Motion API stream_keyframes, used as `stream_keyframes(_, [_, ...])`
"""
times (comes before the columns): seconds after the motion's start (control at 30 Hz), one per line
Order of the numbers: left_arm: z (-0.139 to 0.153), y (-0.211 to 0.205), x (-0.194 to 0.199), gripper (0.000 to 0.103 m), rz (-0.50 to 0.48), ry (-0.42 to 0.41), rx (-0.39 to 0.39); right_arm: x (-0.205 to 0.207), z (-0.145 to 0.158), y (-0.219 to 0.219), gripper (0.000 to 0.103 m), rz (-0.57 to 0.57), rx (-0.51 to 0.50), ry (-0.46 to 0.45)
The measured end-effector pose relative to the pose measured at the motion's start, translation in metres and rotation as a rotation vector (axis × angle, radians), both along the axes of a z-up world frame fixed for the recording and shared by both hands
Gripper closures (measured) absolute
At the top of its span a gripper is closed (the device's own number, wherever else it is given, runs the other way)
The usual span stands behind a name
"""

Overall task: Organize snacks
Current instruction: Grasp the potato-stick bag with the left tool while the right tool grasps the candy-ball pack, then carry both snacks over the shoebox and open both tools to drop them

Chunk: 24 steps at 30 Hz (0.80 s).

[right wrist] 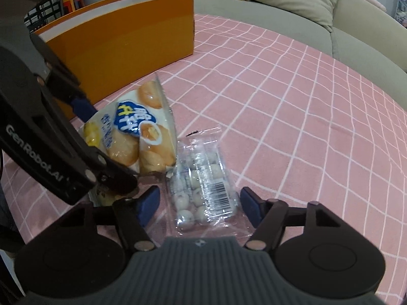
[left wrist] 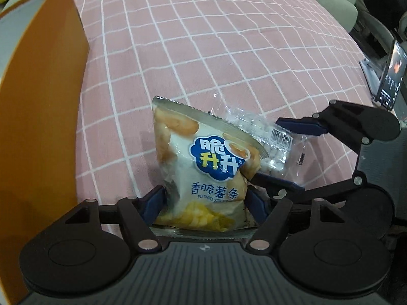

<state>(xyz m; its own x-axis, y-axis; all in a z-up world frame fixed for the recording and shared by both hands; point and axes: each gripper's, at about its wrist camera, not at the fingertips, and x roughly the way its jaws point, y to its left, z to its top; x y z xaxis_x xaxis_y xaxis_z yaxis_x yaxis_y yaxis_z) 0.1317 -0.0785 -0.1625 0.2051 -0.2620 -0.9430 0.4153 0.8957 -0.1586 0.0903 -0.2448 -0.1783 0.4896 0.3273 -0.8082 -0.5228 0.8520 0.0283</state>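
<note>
A potato-stick bag (left wrist: 203, 167) with a blue logo stands tilted between the fingers of my left gripper (left wrist: 203, 200), which is shut on its lower part. The bag also shows in the right wrist view (right wrist: 137, 137), with the left gripper (right wrist: 101, 152) on it. A clear packet of round white candies (right wrist: 201, 185) lies on the pink checked cloth (right wrist: 292, 106) between the open fingers of my right gripper (right wrist: 201, 203). The jaws straddle the packet without pressing it. In the left wrist view the packet (left wrist: 269, 145) lies behind the bag, between the right gripper's (left wrist: 285, 152) fingers.
An orange box (right wrist: 132, 43) stands open at the left, close behind the bag; its wall (left wrist: 43, 101) fills the left of the left wrist view. A grey sofa (right wrist: 279, 20) with cushions lies beyond the cloth. A lit phone (left wrist: 391, 76) stands at the far right.
</note>
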Motion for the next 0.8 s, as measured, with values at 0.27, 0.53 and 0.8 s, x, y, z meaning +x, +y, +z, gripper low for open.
stream_keyframes(0.27, [0.001, 0.004, -0.002, 0.036, 0.068, 0.004, -0.032, -0.004, 0.001, 0.001, 0.046, -0.046, 0.002, -0.008])
stream_keyframes(0.53, [0.009, 0.016, -0.01, 0.049, 0.175, -0.019, -0.085, -0.003, 0.004, -0.002, 0.05, -0.144, 0.031, 0.031])
stream_keyframes(0.8, [0.038, 0.025, -0.024, 0.049, 0.233, -0.071, -0.159, -0.013, 0.013, -0.008, 0.05, -0.229, 0.062, 0.051])
